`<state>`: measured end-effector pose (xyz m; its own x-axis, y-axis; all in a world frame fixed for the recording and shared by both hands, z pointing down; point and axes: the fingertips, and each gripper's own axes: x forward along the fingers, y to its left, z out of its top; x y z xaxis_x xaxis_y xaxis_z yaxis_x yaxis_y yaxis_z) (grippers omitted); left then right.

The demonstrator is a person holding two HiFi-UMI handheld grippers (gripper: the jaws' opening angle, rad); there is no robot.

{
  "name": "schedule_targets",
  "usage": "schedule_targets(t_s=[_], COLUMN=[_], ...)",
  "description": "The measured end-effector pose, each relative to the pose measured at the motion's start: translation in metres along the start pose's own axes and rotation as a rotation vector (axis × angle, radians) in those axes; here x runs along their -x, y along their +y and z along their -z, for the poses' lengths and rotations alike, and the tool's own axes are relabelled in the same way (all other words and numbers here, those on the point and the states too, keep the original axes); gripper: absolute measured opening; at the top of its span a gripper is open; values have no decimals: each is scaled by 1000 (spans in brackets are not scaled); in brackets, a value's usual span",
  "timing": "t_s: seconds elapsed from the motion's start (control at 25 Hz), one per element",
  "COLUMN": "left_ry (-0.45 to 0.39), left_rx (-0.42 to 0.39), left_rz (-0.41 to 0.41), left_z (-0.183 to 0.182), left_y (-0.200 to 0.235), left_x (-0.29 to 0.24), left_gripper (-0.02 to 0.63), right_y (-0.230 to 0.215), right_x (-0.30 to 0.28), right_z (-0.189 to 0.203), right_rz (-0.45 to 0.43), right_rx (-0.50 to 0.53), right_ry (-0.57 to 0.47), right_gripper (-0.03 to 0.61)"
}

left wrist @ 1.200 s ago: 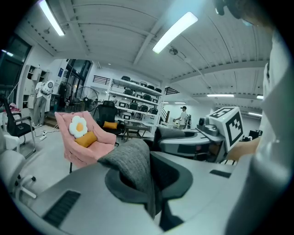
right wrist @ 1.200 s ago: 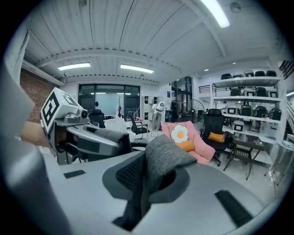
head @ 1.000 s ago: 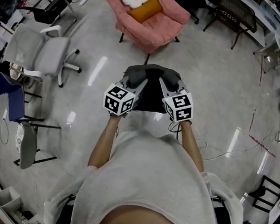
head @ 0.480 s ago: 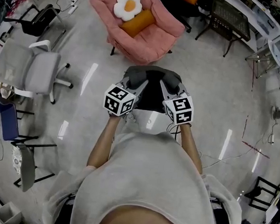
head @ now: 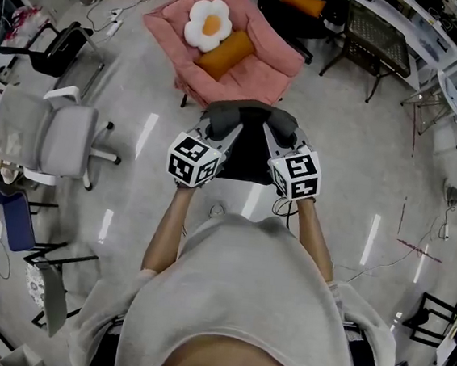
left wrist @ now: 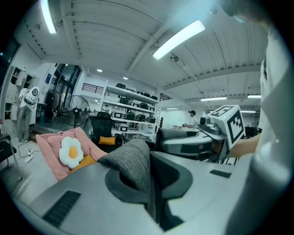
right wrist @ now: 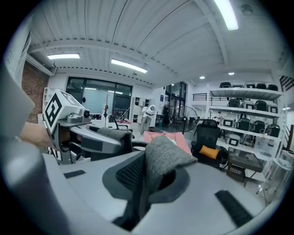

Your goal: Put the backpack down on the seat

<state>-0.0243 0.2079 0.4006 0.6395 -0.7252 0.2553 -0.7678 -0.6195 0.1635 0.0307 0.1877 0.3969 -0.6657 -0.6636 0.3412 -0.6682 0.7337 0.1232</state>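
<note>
Head view: the backpack (head: 248, 149) is gripped by left gripper (head: 227, 131) and right gripper (head: 272, 136). The seat (head: 261, 68) is not yet reached

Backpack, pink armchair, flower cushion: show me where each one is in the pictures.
backpack (head: 247, 149), head view, on its dark middle panel.
pink armchair (head: 260, 74), head view, on the bare seat beside the orange cushion.
flower cushion (head: 209, 24), head view, on its yellow centre.
</note>
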Motion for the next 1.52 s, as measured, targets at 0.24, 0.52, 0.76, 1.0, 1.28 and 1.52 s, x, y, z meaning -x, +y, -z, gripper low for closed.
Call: schedule_targets(t_s=[0.24, 0.52, 0.76, 1.0, 1.28, 1.52], left_ry=[-29, -65, -81, -105, -120, -121], left_rx=[-32, -62, -77, -81, -95, -89], left_rz=[7, 18, 16, 10, -14, -32], left_z=[-30, -65, -86, -107, -136, -159], left_y=[46, 81, 105, 136, 180, 216], left_x=[-11, -27, -44, -71, -115, -161], left_gripper=[32, 32, 32, 32, 32, 32], right_y=[-18, -42, -67, -97, -143, -192], right_x=[-43, -73, -101, -136, -178, -216], right_z=[-32, -67, -85, -96, -116, -129], right_rz=[15, 36, 49, 36, 15, -4], right_rx=[13, 28, 31, 34, 37, 25], right_ry=[-37, -91, -125, -150, -183, -200], right_gripper=[26, 26, 26, 26, 26, 26])
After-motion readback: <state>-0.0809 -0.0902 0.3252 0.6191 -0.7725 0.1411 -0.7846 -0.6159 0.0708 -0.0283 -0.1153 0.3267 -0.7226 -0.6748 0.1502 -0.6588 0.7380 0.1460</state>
